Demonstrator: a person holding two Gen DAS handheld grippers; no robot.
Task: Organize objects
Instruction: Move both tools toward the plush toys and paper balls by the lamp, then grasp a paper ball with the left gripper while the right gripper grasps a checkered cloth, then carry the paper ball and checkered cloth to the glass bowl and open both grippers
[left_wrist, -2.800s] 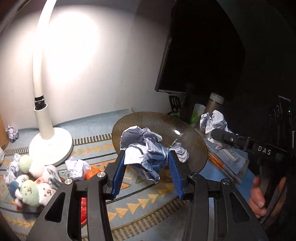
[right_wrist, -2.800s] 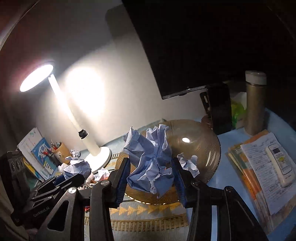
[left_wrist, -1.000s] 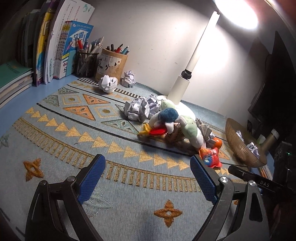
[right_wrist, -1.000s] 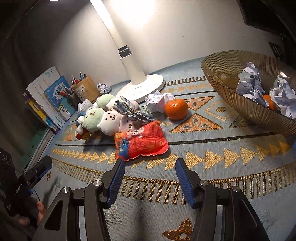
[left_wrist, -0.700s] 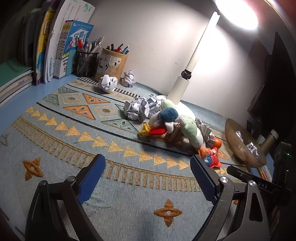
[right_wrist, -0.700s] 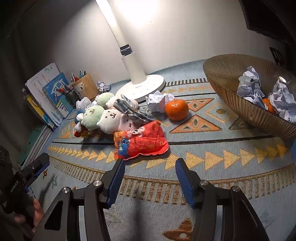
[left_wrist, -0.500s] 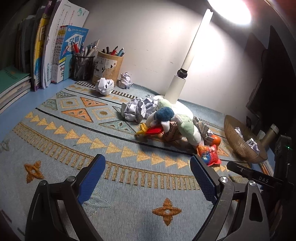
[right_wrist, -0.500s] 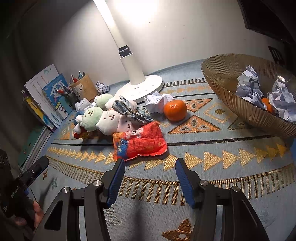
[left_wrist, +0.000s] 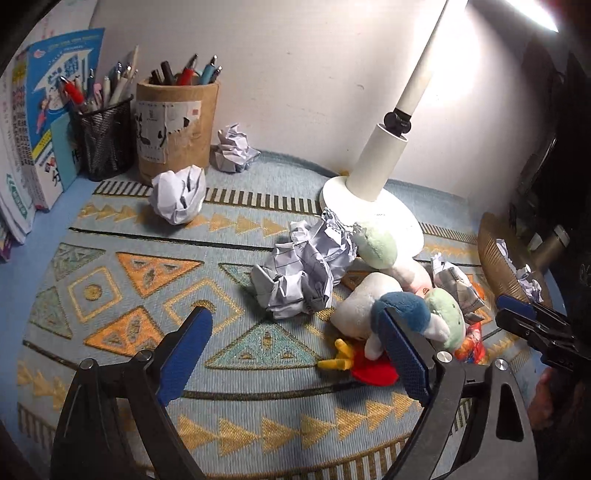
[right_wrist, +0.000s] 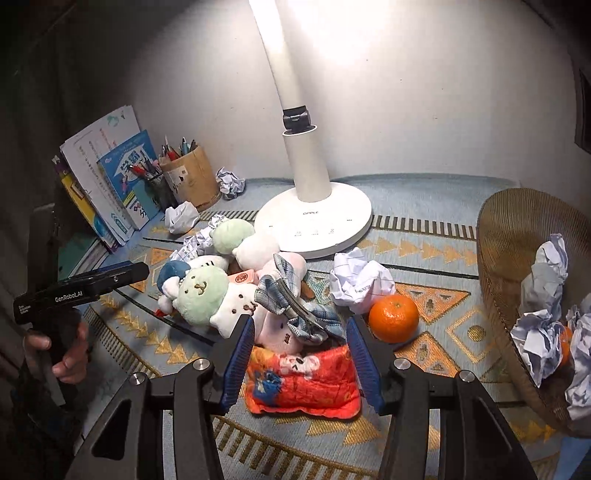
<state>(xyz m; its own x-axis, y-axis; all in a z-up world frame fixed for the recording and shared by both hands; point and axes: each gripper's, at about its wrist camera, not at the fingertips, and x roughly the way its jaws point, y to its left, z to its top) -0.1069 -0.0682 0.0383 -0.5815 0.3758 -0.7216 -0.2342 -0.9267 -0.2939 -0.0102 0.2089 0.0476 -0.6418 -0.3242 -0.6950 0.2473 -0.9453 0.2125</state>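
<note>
Crumpled paper (left_wrist: 303, 273) lies ahead of the left hand-held gripper (left_wrist: 295, 354), whose jaws have just narrowed slightly yet stand wide and empty. The right hand-held gripper (right_wrist: 301, 354), just closing, brackets the red pouch (right_wrist: 306, 380) untouched. Bowl (right_wrist: 517, 236) sits right; toys (right_wrist: 207, 291) crowd the approach.

lit desk lamp (right_wrist: 312, 206), prob. white wall (left_wrist: 295, 74)
</note>
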